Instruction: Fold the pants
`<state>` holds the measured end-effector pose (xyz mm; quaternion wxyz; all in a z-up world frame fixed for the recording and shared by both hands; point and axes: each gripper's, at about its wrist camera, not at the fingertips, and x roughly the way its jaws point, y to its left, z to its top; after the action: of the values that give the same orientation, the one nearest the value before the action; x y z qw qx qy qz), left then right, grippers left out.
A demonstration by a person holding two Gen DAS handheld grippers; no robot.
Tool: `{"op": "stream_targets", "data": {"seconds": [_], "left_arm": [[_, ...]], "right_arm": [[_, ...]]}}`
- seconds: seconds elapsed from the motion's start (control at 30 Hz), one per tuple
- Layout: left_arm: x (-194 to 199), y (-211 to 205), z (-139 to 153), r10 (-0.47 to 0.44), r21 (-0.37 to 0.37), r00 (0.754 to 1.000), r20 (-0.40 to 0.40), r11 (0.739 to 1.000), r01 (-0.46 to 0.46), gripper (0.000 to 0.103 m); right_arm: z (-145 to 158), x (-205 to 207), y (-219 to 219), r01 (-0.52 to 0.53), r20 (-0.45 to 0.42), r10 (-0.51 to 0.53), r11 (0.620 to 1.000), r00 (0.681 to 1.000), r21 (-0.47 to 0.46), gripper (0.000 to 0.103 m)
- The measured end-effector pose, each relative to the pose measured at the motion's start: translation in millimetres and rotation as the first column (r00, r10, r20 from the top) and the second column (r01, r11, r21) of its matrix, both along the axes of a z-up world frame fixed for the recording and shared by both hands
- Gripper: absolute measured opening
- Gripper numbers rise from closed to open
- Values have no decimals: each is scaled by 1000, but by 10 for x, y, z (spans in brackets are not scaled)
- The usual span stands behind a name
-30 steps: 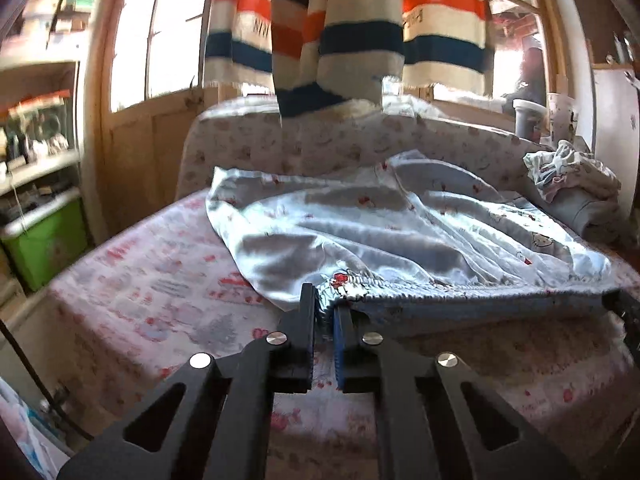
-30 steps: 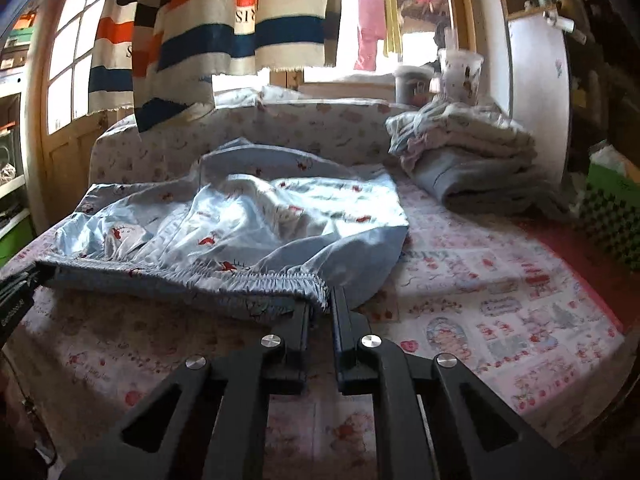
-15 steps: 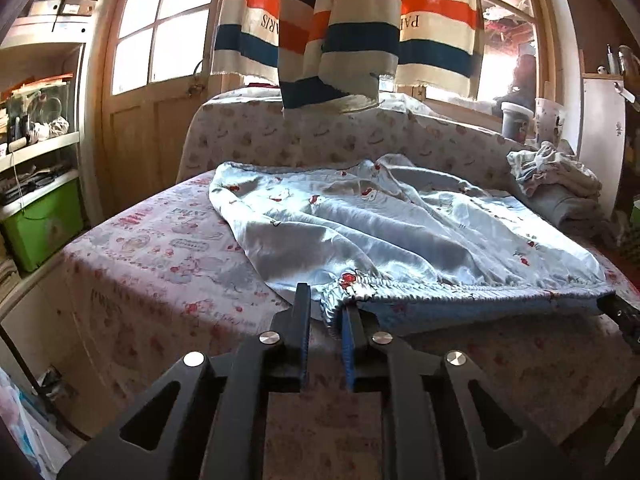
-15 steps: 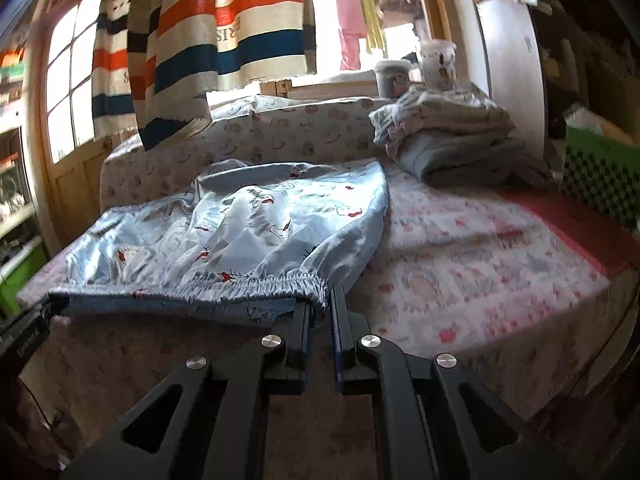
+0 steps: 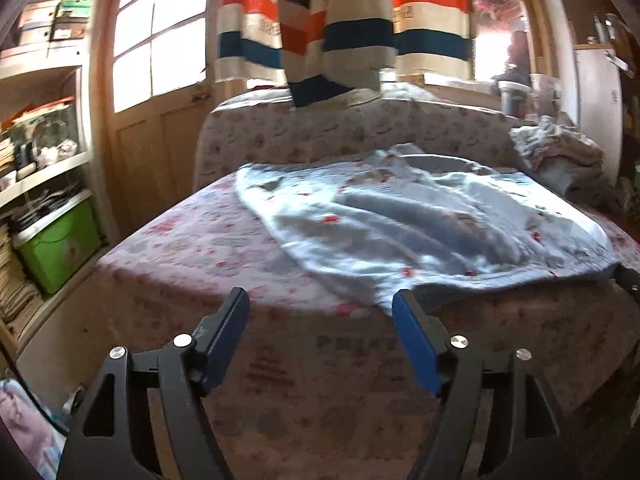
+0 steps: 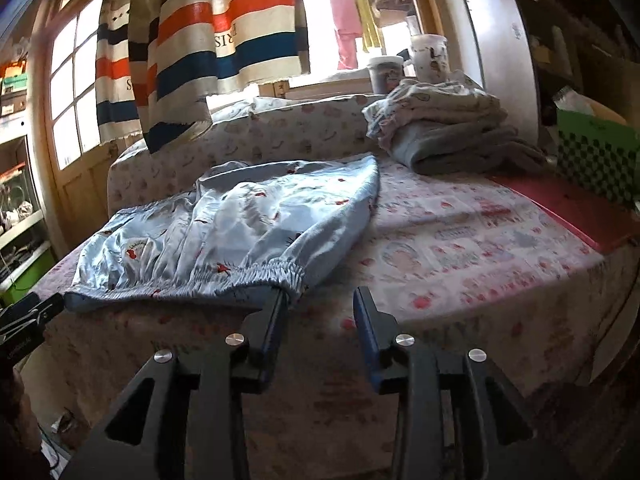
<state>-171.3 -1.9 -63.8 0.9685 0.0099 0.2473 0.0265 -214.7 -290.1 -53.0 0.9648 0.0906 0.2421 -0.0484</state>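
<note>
Both tools are letting go right now! The left tool (image 5: 320,312) has its jaws spreading wide, nothing between them, and the corner of the pants (image 5: 420,232) lies just off the inside of its right-hand pad, up at about 1 o'clock from the gap. Over on the other side, the right tool (image 6: 320,304) is opening too, narrower so far, and the gathered elastic waistband (image 6: 256,276) sits against the tip of its left-hand pad at 11 o'clock, no longer pinched.

The pale blue pants lie spread across the bed (image 6: 460,248), waistband running along the near edge, legs stretching away toward the backrest at 12 o'clock. A stack of folded clothes (image 6: 448,132) waits at 2 o'clock in the right view.

By the look of it, this is the lay-flat step wrapping up: garment stretched out, corners released. Next call, I'd judge, is a fresh grip on one side edge to carry it across for the lengthwise fold, and the cloth is still rumpled in the middle, so smoothing may come first
</note>
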Motion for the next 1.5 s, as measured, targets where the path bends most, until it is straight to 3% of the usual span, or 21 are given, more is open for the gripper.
{"op": "stream_targets", "data": {"seconds": [0.13, 0.2, 0.3, 0.4, 0.53, 0.63, 0.7, 0.8, 0.9, 1.03, 1.13, 1.17, 1.3, 1.4, 1.5], "left_arm": [[-18, 133, 277, 33, -17, 994, 102, 999, -31, 72], [-48, 114, 443, 30, 52, 983, 179, 998, -40, 72], [41, 25, 632, 30, 175, 961, 274, 981, -80, 74], [341, -72, 900, -43, 190, 947, 319, 982, -19, 74], [938, -354, 1358, -199, 160, 932, 303, 975, 156, 74], [1566, -701, 1602, -272, 163, 924, 269, 958, 235, 74], [2060, -985, 1683, -326, 163, 922, 210, 941, 295, 74], [2822, -1324, 1646, -370, 80, 926, 78, 928, 365, 72], [3384, -1565, 1524, -335, 78, 942, 25, 940, 332, 63], [3910, -1696, 1246, -361, 26, 929, -85, 931, 364, 63], [4231, -1807, 1010, -290, 93, 942, -170, 947, 309, 61], [4344, -1828, 952, -279, 99, 937, -211, 947, 305, 60], [4640, -1839, 716, -334, 11, 862, -381, 931, 365, 60], [4748, -1837, 521, -325, 9, 833, -447, 930, 368, 60], [4798, -1785, 383, -374, -63, 795, -478, 917, 393, 60]], "right_arm": [[116, -135, -162, 76, 107, -77, 997, 991, 13, 36], [213, -180, -250, 55, 152, -59, 998, 987, 30, 36], [396, -137, -278, 89, 216, -69, 992, 974, -85, 36], [722, 152, -336, 99, 272, -53, 982, 961, -160, 36], [1248, 750, -509, 48, 306, 1, 987, 952, -151, 36], [1629, 1321, -648, 19, 292, 21, 991, 956, -134, 37], [1831, 1900, -713, -132, 195, 149, 986, 969, -99, 37], [1891, 2587, -764, -210, 100, 215, 976, 972, -58, 37], [1751, 3219, -872, -189, -8, 189, 982, 982, 4, 37], [1314, 3849, -1076, -114, -170, 126, 991, 977, 76, 37], [932, 4136, -1125, -94, -262, 107, 994, 959, 61, 37], [833, 4175, -1129, -86, -290, 96, 995, 952, 46, 37], [453, 4334, -1081, -100, -383, 106, 994, 918, 36, 37], [364, 4389, -1071, -79, -401, 75, 997, 913, 6, 37], [292, 4400, -1124, -44, -430, 36, 999, 902, -8, 36]]}}
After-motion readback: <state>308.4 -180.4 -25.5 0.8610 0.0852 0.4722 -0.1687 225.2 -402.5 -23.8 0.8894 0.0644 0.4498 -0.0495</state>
